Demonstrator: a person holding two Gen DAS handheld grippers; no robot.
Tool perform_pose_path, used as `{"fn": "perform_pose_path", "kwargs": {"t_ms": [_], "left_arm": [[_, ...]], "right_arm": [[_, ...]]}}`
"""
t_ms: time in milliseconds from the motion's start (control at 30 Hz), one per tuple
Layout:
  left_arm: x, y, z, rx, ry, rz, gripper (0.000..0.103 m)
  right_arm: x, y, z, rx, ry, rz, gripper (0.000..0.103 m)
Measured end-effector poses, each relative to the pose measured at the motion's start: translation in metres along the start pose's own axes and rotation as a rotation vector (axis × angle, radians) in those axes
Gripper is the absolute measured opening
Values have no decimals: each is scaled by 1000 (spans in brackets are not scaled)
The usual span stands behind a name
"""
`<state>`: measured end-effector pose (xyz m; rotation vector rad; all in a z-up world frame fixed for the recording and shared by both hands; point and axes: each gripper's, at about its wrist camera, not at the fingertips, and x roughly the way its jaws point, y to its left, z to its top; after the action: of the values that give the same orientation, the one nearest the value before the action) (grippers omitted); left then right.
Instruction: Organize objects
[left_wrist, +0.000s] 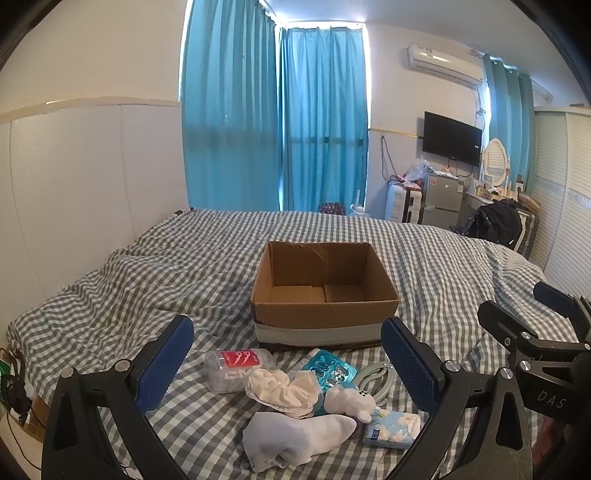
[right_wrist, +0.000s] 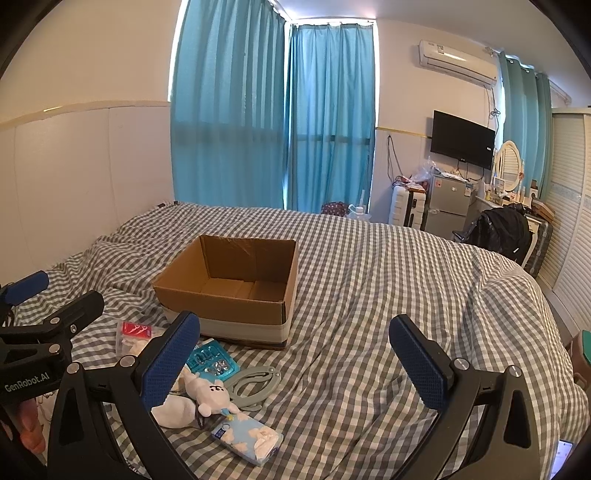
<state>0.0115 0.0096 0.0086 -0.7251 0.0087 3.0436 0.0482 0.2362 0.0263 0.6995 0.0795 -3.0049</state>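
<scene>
Left gripper (left_wrist: 286, 363) up over the pile, blue pads spread wide, nothing between them; right gripper (right_wrist: 295, 354) just the same, jaws wide and empty, hanging over bare checked bedspread (right_wrist: 369, 295) off to the right of the clutter. The cardboard box (left_wrist: 325, 291) sits open and looks empty, right behind the heap, which lies at its near wall.

Now the trouble spots. Everything is bunched: the clear jar with the red label (left_wrist: 234, 369) lies on its side touching the white scrunchie (left_wrist: 282, 386), the plush toy (left_wrist: 349, 400) leans against the white sock (left_wrist: 295, 437) and the tissue pack (left_wrist: 393, 430), and the teal blister pack (left_wrist: 327, 369) is half tucked under the soft things, with the grey clip (left_wrist: 373, 374) beside it. Close on one and a neighbour could easily come along, or the sock could drape and snag. That jar on its side may roll away on the soft bedding if nudged. The flat blister pack gives the pads little to bite, and pressing down just sinks it into the quilt.

Pose: both tools held level, pointing forward at the box, side by side, the left one above the pile, the right clear of it; a fingertip (right_wrist: 31, 424) shows at the left tool's handle
</scene>
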Motion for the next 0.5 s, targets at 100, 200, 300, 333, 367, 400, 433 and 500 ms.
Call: {"fn": "perform_pose_path", "kwargs": {"t_ms": [100,200,300,333,367,400,433,500], "left_arm": [[0,0,1,3,-2,0,103],[-2,0,2,8,-2,0,103],[-5,-1,3,9,-11,-7,103],[-7,-2,3,10,-15,-8,103],[-8,-2,3,11,-18,-10,103],[-9,-2,3,11,-20,-14,103],[-11,-2,3,9,-21,-19,103],[-12,-2,2,8,-20,-22,103]], "right_arm": [[-2,1,2,-2,-2,2,103],[-5,3,4,-5,-8,4,103],[-7,3,6,-4,-13,8,103],[-8,3,7,-3,-15,9,103],[-9,3,8,-2,-16,11,103],[-10,3,8,-2,-18,12,103],[-12,3,8,-3,-20,13,103],[-15,3,9,-6,-23,15,103]]}}
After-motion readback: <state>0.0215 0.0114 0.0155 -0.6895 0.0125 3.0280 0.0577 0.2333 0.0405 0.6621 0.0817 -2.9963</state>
